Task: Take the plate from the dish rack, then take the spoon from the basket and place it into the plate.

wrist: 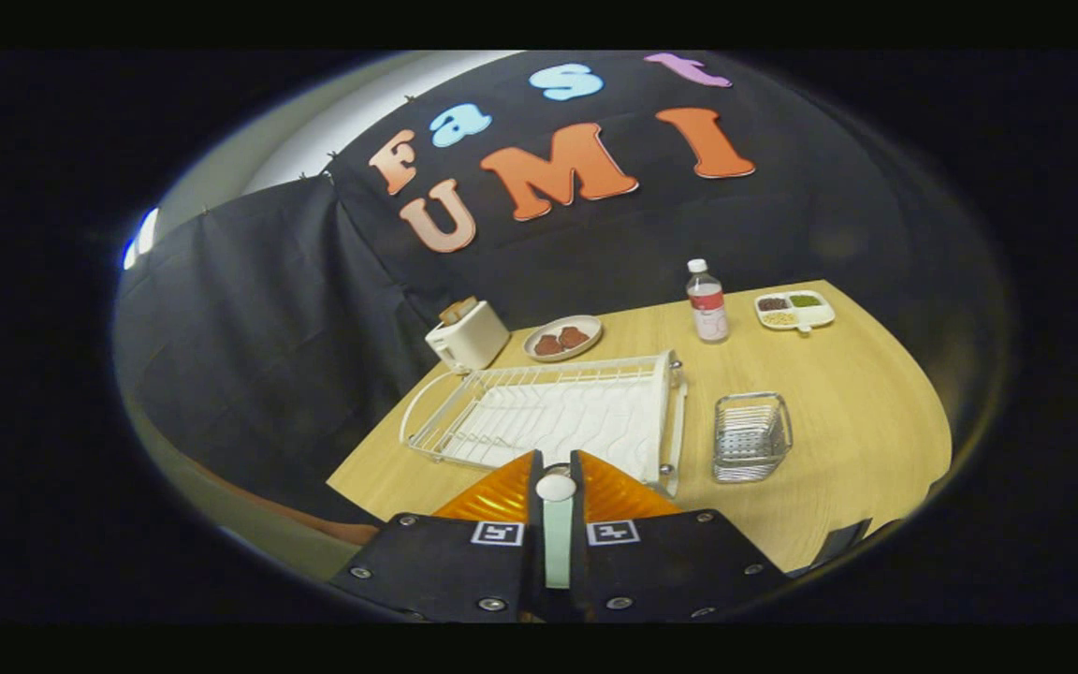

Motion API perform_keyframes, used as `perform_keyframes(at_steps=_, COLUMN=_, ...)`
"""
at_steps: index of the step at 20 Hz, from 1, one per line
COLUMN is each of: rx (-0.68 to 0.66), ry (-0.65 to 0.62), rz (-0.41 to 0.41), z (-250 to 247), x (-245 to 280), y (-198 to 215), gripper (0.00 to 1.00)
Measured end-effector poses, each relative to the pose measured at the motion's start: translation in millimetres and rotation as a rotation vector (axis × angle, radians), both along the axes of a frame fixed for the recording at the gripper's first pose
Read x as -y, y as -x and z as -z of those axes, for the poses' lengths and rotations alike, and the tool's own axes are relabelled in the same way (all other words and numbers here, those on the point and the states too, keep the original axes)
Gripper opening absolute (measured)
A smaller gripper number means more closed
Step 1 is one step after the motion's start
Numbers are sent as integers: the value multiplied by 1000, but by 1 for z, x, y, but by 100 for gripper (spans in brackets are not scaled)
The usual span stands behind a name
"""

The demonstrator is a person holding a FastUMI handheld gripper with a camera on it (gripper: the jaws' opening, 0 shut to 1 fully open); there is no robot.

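Tabletop [857, 412] wide and pale. Rack [548, 412] just ahead of tool, slots look bare, so plate step judged done. Where plate sits now, cannot tell. Basket [750, 436] beside rack, looks emptied too. Tool [556, 459] clenched on slim pale handle with round white end, likely spoon [557, 538], pinned upright between both fingers. Step in hand: carrying spoon. Next move calls for finding plate, lowering over it, easing fingers apart.
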State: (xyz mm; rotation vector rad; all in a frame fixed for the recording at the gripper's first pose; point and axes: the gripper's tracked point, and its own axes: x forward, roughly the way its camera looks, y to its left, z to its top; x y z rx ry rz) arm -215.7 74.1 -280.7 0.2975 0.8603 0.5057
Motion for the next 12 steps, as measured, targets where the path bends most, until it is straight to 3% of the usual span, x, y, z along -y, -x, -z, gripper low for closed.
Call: perform_keyframes(at_steps=12, rx=-107, ry=37, rz=-147, z=80, x=-16, y=35, gripper=10)
